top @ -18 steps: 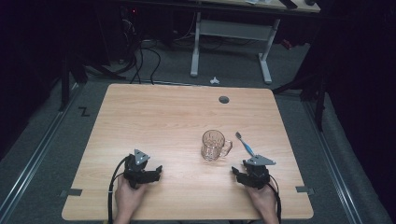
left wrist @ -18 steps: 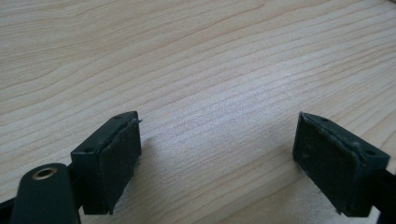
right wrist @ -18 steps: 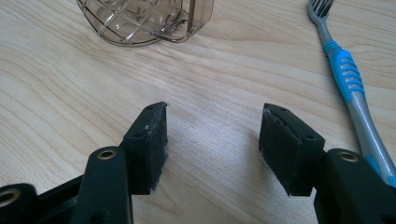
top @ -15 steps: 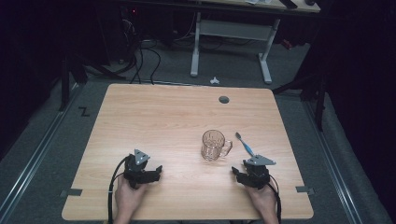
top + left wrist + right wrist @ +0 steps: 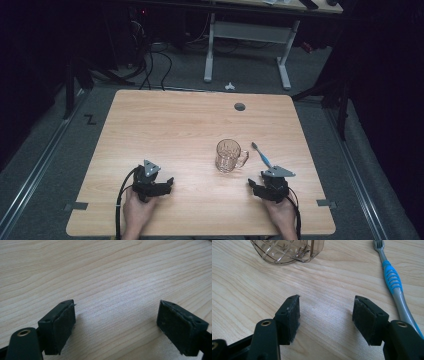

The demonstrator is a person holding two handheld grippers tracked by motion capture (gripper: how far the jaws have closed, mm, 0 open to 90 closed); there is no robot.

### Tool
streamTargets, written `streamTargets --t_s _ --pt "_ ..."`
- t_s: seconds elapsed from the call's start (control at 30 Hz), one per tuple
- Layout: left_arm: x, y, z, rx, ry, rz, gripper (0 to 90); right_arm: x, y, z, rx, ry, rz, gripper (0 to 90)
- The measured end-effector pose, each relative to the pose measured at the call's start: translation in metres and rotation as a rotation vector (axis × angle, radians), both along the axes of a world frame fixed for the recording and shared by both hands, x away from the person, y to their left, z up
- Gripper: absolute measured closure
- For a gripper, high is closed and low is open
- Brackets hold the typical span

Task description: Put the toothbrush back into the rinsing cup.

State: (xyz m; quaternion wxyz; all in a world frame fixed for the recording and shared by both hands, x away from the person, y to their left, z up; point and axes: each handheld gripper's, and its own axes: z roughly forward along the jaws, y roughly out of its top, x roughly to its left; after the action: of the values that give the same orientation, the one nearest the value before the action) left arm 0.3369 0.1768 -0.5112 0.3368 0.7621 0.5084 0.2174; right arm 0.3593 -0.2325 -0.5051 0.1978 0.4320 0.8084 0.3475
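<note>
Clear, brown-tinted cut-glass mug (image 5: 229, 155) with a diamond pattern, standing upright on the light wooden table (image 5: 165, 130), handle turned to the right. Grey toothbrush with a blue ribbed grip (image 5: 261, 154) lying flat just beside the handle, apart from it, bristle head pointing away.
</note>
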Motion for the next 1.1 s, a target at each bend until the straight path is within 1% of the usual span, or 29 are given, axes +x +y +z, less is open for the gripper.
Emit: streamTargets --t_s 0.17,0.27,0.37,0.43,0.47,0.53,0.63,0.73,0.9,1.07,1.1 --pt "0.0 0.0 0.0 0.0 0.0 0.0 15.8 0.0 0.0 0.0 0.0 0.0 0.0 39.2" --pt "0.0 0.0 0.0 0.0 0.0 0.0 15.8 -0.001 0.0 0.0 0.001 -0.002 0.009 41.3" --pt "0.0 0.0 0.0 0.0 0.0 0.0 15.8 -0.001 0.0 0.0 0.005 0.001 0.008 41.6" --pt "0.0 0.0 0.0 0.0 0.0 0.0 15.8 -0.001 0.0 0.0 0.004 -0.002 0.01 43.3" --pt "0.0 0.0 0.0 0.0 0.0 0.0 15.8 -0.002 0.0 0.0 0.001 -0.005 0.01 45.6" --pt "0.0 0.0 0.0 0.0 0.0 0.0 15.8 -0.003 0.0 0.0 0.008 -0.003 0.011 47.9" --pt "0.0 0.0 0.0 0.0 0.0 0.0 15.8 -0.004 -0.001 0.0 0.007 -0.007 0.0 50.1" --pt "0.0 0.0 0.0 0.0 0.0 0.0 15.8 -0.006 -0.003 0.0 0.02 -0.004 -0.018 51.7" --pt "0.0 0.0 0.0 0.0 0.0 0.0 15.8 -0.008 -0.006 0.001 0.02 0.003 -0.019 52.9" --pt "0.0 0.0 0.0 0.0 0.0 0.0 15.8 -0.013 -0.01 0.002 0.034 0.011 -0.025 54.2" --pt "0.0 0.0 0.0 0.0 0.001 0.0 15.8 -0.014 -0.011 0.002 0.03 0.011 -0.024 54.5"
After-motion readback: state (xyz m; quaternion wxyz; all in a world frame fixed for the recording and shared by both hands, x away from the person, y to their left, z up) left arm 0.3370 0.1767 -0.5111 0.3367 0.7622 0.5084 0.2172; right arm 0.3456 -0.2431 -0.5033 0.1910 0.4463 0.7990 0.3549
